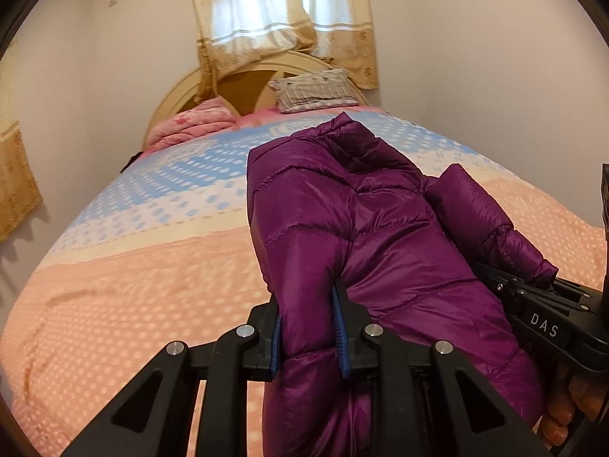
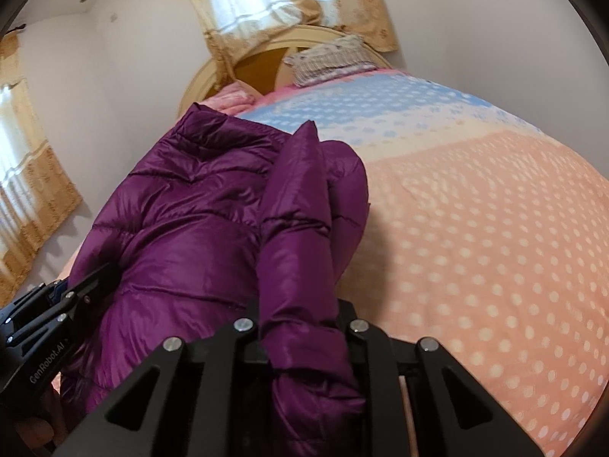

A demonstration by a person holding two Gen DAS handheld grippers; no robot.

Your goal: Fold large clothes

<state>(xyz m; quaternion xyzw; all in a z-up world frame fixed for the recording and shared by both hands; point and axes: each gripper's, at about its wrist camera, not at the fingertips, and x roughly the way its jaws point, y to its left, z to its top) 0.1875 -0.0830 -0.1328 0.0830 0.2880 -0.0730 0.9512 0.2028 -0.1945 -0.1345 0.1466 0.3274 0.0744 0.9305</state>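
Lying lengthwise on the bed (image 1: 125, 266), the purple down jacket (image 1: 342, 209) ran with its long axis from the near edge toward the headboard (image 1: 182, 91), collar end pointing away and hem end nearest both cameras. The left tongs (image 1: 310, 327) were clenched on a fold of the jacket's hem, blue pads pressing the fabric from both sides. The right tongs (image 2: 300, 327) were likewise clenched on the jacket, gripping a bunched ridge of its right side. A sleeve lay folded over the body on that side. The jacket occupied the middle of the dotted bedspread (image 2: 475, 228); open spread extended to both sides of it. A pillow (image 1: 316, 89) and a pink quilt (image 1: 194, 122) sat by the headboard, well apart from the collar.
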